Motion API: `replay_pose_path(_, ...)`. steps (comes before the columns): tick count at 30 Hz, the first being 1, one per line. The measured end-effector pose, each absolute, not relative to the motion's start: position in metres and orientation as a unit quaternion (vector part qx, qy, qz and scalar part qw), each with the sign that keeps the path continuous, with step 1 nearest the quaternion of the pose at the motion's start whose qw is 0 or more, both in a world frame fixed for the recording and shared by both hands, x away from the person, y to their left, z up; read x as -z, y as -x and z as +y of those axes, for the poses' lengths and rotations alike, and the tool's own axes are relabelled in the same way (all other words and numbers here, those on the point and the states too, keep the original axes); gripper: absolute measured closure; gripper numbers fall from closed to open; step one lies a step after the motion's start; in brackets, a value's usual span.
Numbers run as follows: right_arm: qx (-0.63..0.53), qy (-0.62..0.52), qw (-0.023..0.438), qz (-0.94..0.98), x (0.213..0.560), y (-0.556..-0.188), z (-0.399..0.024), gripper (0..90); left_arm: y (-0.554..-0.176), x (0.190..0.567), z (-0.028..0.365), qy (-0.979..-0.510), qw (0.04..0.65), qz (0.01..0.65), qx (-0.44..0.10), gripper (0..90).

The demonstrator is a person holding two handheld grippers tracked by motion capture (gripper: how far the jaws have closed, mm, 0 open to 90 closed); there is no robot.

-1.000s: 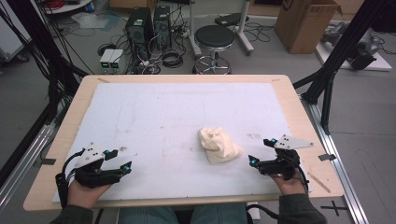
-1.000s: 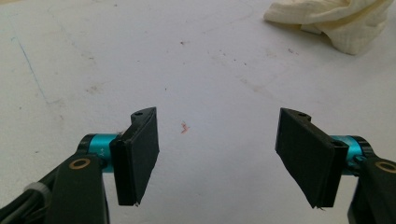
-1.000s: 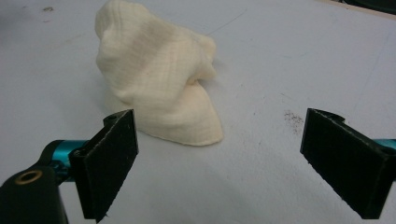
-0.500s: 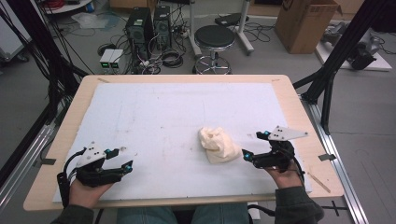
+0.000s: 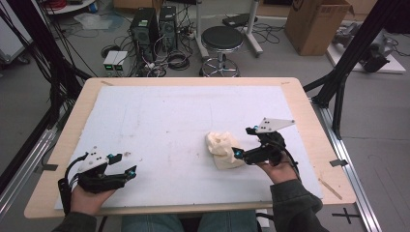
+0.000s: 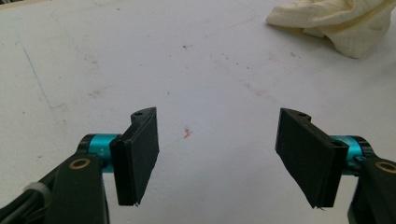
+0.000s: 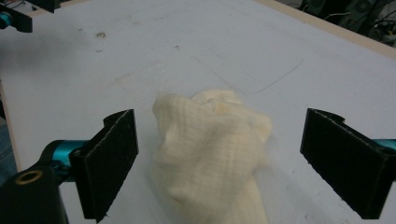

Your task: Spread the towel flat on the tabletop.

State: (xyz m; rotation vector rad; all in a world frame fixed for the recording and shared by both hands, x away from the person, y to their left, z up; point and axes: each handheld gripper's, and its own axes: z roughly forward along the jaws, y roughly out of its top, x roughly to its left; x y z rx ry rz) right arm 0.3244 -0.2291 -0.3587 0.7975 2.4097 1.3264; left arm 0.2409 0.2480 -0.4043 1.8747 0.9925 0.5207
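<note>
A crumpled cream cloth (image 5: 220, 149) lies on the white table mat (image 5: 169, 116), right of the middle. My right gripper (image 5: 242, 143) hovers just to its right, pointing left at it with its jaws open. In the right gripper view the cloth (image 7: 210, 154) sits between the two wide-apart black pads (image 7: 112, 163), and neither pad presses on it. My left gripper (image 5: 124, 164) rests open near the front left edge with nothing between its jaws. The left gripper view has its open gripper (image 6: 217, 158) over bare mat and the cloth (image 6: 327, 21) far off at the top right.
The mat lies on a wooden tabletop (image 5: 309, 121) with a bare rim all round. Beyond the far edge stand a black stool (image 5: 221, 38), computer towers (image 5: 154, 24) with cables, and a cardboard box (image 5: 314, 21). Black frame posts (image 5: 345, 77) rise at both sides.
My right gripper has moved from the front right edge leftward and up, and now its open jaws flank the cloth. The left gripper and the cloth have stayed put.
</note>
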Motion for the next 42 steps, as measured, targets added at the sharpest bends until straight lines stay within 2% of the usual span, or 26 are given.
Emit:
replay_pose_path(6, -0.449, -0.279, 0.118, 0.841, 0.369, -0.333, -0.216, 10.7, -0.241, 0.405, 0.248, -0.764, 0.459, 0.402, -0.211, 30.5)
replay_pose_path(8, -0.444, -0.278, 0.105, 0.845, 0.376, -0.338, -0.209, 15.6, -0.241, 0.405, 0.248, -0.764, 0.459, 0.402, -0.211, 30.5)
replay_pose_path(14, -0.432, -0.274, 0.096, 0.854, 0.386, -0.345, -0.198, 19.1, -0.242, 0.405, 0.249, -0.763, 0.459, 0.404, -0.212, 30.5)
replay_pose_path(18, -0.424, -0.277, 0.087, 0.858, 0.4, -0.352, -0.192, 29.0, -0.242, 0.405, 0.249, -0.763, 0.458, 0.404, -0.211, 30.5)
replay_pose_path(20, -0.422, -0.282, 0.085, 0.857, 0.404, -0.353, -0.191, 29.2, -0.242, 0.405, 0.249, -0.763, 0.458, 0.404, -0.212, 30.5)
replay_pose_path(21, -0.418, -0.287, 0.083, 0.858, 0.41, -0.354, -0.19, 34.1, -0.242, 0.406, 0.249, -0.764, 0.458, 0.404, -0.21, 30.5)
replay_pose_path(22, -0.418, -0.287, 0.083, 0.858, 0.41, -0.354, -0.19, 34.1, -0.242, 0.406, 0.249, -0.764, 0.458, 0.404, -0.21, 30.5)
replay_pose_path(25, -0.414, -0.29, 0.087, 0.858, 0.418, -0.356, -0.189, 41.7, -0.243, 0.406, 0.249, -0.764, 0.457, 0.404, -0.21, 30.5)
replay_pose_path(42, -0.372, -0.287, 0.095, 0.877, 0.43, -0.359, -0.184, 57.8, -0.244, 0.407, 0.249, -0.765, 0.458, 0.402, -0.209, 30.6)
